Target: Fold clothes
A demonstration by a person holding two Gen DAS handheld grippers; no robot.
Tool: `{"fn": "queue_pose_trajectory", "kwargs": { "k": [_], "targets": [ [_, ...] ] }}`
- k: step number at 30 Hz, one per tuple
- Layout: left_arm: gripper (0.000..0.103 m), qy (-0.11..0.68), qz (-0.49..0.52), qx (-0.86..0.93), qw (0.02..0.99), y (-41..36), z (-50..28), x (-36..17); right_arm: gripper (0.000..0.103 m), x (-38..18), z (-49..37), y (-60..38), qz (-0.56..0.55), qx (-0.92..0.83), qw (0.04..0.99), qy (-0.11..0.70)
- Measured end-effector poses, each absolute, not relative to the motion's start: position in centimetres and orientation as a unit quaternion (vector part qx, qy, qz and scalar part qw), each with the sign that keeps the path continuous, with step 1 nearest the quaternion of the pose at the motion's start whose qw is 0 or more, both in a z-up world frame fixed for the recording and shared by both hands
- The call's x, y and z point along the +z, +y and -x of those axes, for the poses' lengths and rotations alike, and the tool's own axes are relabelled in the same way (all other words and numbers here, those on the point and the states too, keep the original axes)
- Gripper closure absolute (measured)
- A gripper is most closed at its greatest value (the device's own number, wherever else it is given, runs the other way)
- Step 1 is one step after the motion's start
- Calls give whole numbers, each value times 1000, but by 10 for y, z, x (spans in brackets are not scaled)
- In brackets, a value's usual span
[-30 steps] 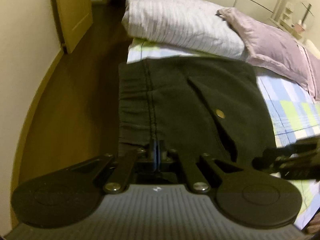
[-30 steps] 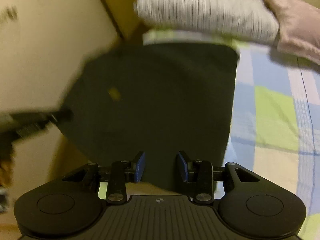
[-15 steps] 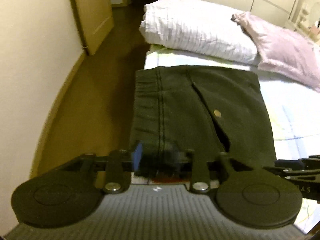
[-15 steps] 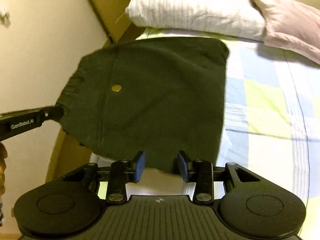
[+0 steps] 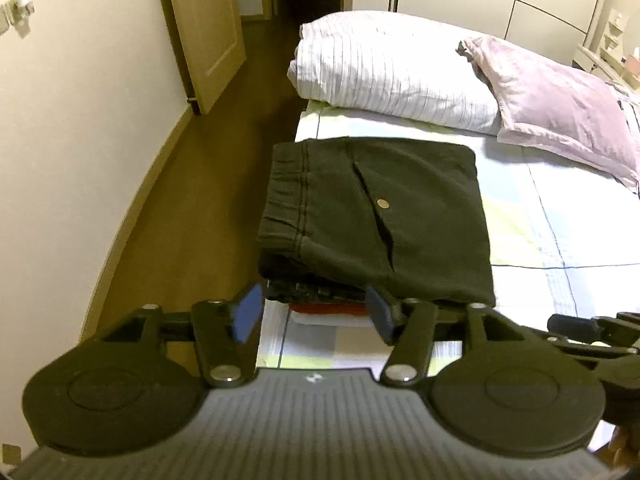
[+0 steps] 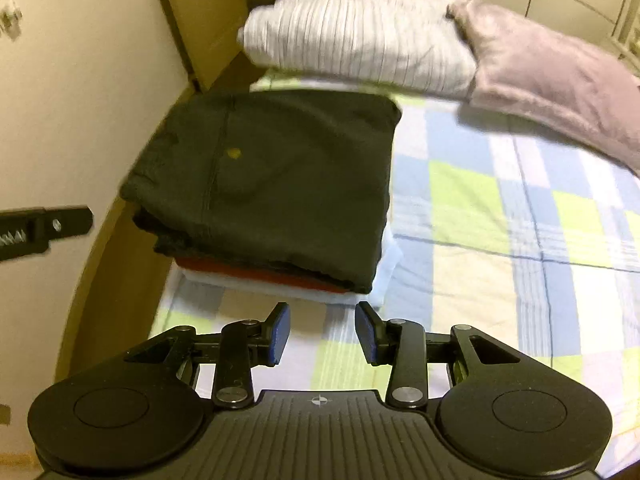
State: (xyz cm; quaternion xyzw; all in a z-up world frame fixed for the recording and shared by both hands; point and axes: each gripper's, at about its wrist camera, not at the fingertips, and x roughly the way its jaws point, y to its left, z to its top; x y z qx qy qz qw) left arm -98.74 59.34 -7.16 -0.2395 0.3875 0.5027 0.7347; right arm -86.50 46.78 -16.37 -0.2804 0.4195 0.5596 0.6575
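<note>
Your left tongs [image 5: 314, 312] are opening, having released the folded dark-green cotton shorts [image 5: 376, 216] ahead; right tongs [image 6: 322, 332] stand apart, empty. Fold complete.

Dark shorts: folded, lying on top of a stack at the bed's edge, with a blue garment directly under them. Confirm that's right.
Not quite. The dark shorts are folded and top the stack at the bed's edge, but the garment directly under them is red, not blue. The right wrist view shows it.
</note>
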Motion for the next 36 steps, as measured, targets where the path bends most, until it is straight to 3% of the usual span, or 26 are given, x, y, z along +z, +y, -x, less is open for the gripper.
{"fn": "queue_pose_trajectory", "kwargs": {
  "k": [1,10,36],
  "targets": [
    [38,385,235,506,736,589,987,-68,63,-160,864,462,271,560,660,420],
    [38,375,215,513,742,541,991,-56,63,-144,862,425,223,552,675,436],
    [38,368,242,528,726,377,991,-46,63,-126,854,287,280,560,651,429]
  ]
}}
